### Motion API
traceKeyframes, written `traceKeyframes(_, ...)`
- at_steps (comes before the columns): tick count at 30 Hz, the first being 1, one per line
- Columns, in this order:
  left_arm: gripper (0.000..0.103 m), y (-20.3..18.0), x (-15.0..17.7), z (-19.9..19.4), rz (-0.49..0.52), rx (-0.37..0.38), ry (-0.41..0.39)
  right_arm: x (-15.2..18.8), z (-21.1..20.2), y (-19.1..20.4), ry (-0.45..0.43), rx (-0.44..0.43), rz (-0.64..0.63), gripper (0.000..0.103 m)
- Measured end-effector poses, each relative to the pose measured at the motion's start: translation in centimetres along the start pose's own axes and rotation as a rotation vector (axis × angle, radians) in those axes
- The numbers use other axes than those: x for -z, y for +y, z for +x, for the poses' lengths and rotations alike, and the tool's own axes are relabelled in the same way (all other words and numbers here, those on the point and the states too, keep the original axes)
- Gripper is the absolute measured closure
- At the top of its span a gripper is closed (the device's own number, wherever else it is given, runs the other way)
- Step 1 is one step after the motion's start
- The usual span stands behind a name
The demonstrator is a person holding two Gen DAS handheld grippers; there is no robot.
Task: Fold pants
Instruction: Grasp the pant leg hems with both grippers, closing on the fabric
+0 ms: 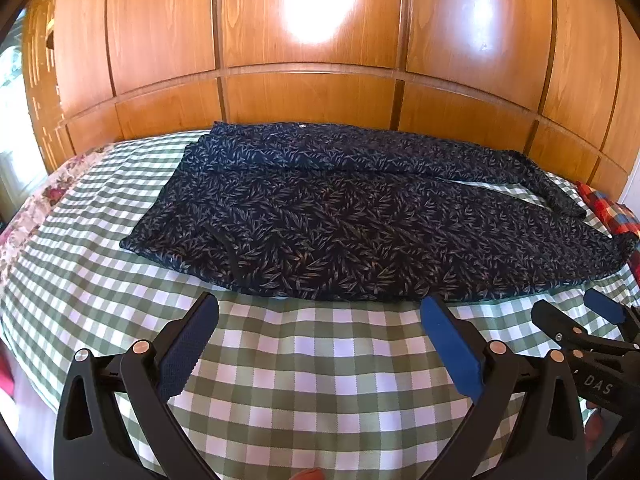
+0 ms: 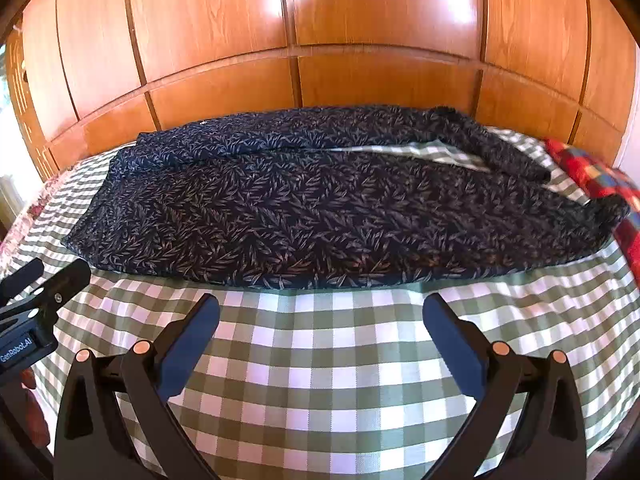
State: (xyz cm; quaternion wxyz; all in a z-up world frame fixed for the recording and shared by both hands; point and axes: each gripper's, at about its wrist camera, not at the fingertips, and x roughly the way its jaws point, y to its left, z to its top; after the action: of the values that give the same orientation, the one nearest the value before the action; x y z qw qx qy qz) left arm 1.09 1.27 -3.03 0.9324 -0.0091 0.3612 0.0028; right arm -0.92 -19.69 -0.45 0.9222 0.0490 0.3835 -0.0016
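Observation:
Dark navy pants with a pale leaf print [image 1: 340,216] lie spread across a green-and-white checked bedspread [image 1: 304,360], waist at the left, legs running right. They also show in the right wrist view [image 2: 320,208]. My left gripper [image 1: 320,312] is open and empty, hovering above the bedspread just short of the pants' near edge. My right gripper [image 2: 320,312] is open and empty, likewise just short of the near edge. It shows at the right of the left wrist view [image 1: 576,320]. The left gripper shows at the left of the right wrist view [image 2: 44,276].
A wooden panelled wardrobe [image 1: 312,80] stands right behind the bed. A red, blue and yellow checked cloth [image 2: 600,176] lies at the bed's right end. A floral cover [image 1: 36,208] edges the bed's left side.

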Motion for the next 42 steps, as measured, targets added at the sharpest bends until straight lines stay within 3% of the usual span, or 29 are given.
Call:
traceKeyframes(3, 0.003, 0.2, 0.1, 0.4, -0.001, 0.005, 0.009, 0.1, 0.4, -0.3, 0.014, -0.034, 0.019, 0.002)
traceKeyframes(8, 0.003, 0.8, 0.3, 1.3, -0.003, -0.002, 0.035, 0.2, 1.5, -1.8, 0.074, -0.202, 0.108, 0.002)
traceKeyframes(10, 0.003, 1.6, 0.2, 1.9, -0.025, 0.053, 0.061, 0.2, 2.2, -2.5, 0.104, -0.27, 0.152, 0.002)
traceKeyframes(15, 0.003, 7.7, -0.8, 4.4, -0.228, 0.188, 0.132, 0.4, 3.7, -5.3, 0.195, -0.423, 0.333, 0.002)
traceKeyframes(19, 0.003, 14.3, -1.8, 6.6, -0.394, 0.21, 0.152, -0.2, 4.4, -7.0, 0.188, -0.504, 0.423, 0.002)
traceKeyframes(21, 0.003, 17.5, -2.1, 7.8, -0.474, 0.164, 0.154, -0.7, 5.1, -7.1, 0.193, -0.53, 0.44, 0.004)
traceKeyframes(23, 0.003, 20.4, -2.3, 8.8, -0.58, 0.141, 0.155, -1.2, 5.7, -7.2, 0.204, -0.542, 0.463, 0.022)
traceKeyframes(25, 0.004, 23.1, -2.3, 10.3, -0.698, 0.163, 0.169, -1.3, 6.8, -7.0, 0.219, -0.538, 0.476, 0.032)
traceKeyframes(29, 0.03, 25.6, -2.9, 12.2, -0.764, 0.14, 0.168, -1.8, 8.4, -7.1, 0.225, -0.529, 0.511, 0.037)
traceKeyframes(31, 0.036, 25.8, -3.3, 12.9, -0.762, 0.139, 0.169, -2.1, 8.9, -7.0, 0.226, -0.516, 0.511, 0.042)
traceKeyframes(32, 0.048, 25.9, -3.6, 13.2, -0.751, 0.129, 0.167, -2.2, 9.2, -6.9, 0.227, -0.505, 0.504, 0.049)
traceKeyframes(33, 0.075, 26.2, -3.6, 13.6, -0.739, 0.11, 0.174, -2.3, 9.6, -6.9, 0.23, -0.49, 0.497, 0.054)
traceKeyframes(35, 0.094, 26.3, -3.6, 14.1, -0.735, 0.106, 0.189, -2.4, 10.1, -6.8, 0.238, -0.46, 0.48, 0.076)
traceKeyframes(38, 0.098, 26.4, -3.5, 13.3, -0.694, 0.086, 0.17, -2.3, 10.5, -6.9, 0.251, -0.436, 0.449, 0.092)
traceKeyframes(42, 0.098, 25.8, -2.2, 10.8, -0.65, 0.051, 0.174, -1.4, 9.9, -7.0, 0.264, -0.442, 0.39, 0.097)
